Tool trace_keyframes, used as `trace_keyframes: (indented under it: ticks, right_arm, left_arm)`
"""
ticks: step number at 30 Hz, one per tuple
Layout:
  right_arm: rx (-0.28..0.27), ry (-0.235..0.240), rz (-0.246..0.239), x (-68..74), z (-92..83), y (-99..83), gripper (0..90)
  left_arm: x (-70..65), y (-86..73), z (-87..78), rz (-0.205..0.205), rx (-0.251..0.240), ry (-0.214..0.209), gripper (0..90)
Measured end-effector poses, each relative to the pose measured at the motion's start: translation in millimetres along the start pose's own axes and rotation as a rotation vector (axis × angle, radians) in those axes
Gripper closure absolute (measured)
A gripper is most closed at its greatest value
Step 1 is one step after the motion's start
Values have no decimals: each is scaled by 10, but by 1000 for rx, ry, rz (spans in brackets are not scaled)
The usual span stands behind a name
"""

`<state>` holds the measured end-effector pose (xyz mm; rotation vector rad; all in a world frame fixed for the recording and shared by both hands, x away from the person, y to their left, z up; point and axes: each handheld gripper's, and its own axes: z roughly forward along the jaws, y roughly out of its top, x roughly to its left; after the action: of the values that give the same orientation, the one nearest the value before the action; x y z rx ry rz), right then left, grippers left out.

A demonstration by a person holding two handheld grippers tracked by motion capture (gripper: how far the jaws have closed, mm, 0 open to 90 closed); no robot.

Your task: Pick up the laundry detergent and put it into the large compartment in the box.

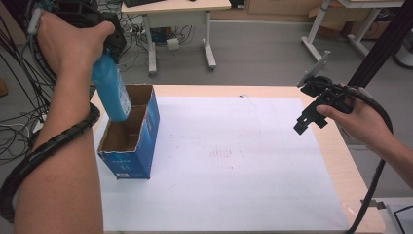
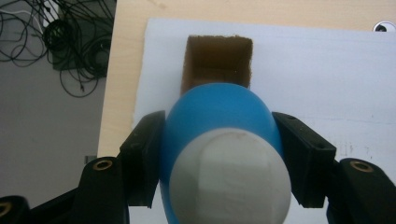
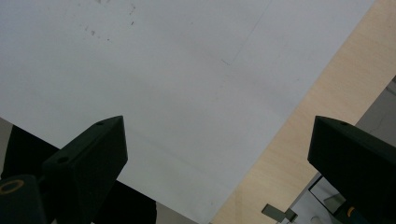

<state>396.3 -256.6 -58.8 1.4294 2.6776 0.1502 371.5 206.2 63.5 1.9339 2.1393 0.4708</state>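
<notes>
The bottle (image 1: 111, 92) is hanging over the far compartment of the box (image 1: 139, 146), its blue base just dipping below the box's top edge in the high view, its white cap up inside the left gripper (image 1: 109, 41). Its long axis is running nearly upright, leaning slightly, with the base pointing down and a little toward the near right. It is being held this way, I judge, so that it can go base-first into the narrow opening. In the left gripper view the camera is looking straight down that axis: the cap (image 2: 231, 179) is sitting nearest, the blue shoulder (image 2: 219, 107) is bulging beyond it, and the open brown compartment (image 2: 217, 60) is lying just past it, nearly in line.

The left gripper's (image 2: 219, 154) jaws are pressing on the bottle's upper body from both sides, closed firmly on it below the cap.

The box is standing upright on the white sheet (image 1: 234, 161) near the table's (image 1: 341, 161) left edge, mouth up, its divider splitting it into a far and a near compartment; both look empty as far as the pictures are showing.

The right gripper (image 1: 311, 114) is hovering well apart over the table's right edge, probably just waiting out of the way. In its own view the right gripper's (image 3: 217, 163) jaws are standing wide apart, gripping nothing.
</notes>
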Motion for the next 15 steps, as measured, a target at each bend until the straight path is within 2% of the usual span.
trace_keyframes:
  ticks: [4,9,15]
  right_arm:
    - [0,-3,0,11,8,-1,47]
    - [-1,-4,1,23,15,-12,47]
    - [3,-2,-2,25,24,-13,47]
  left_arm:
    - [-20,-4,98,3,14,12,383]
    - [41,-29,221,2,27,-3,383]
    - [35,-58,342,15,39,2,383]
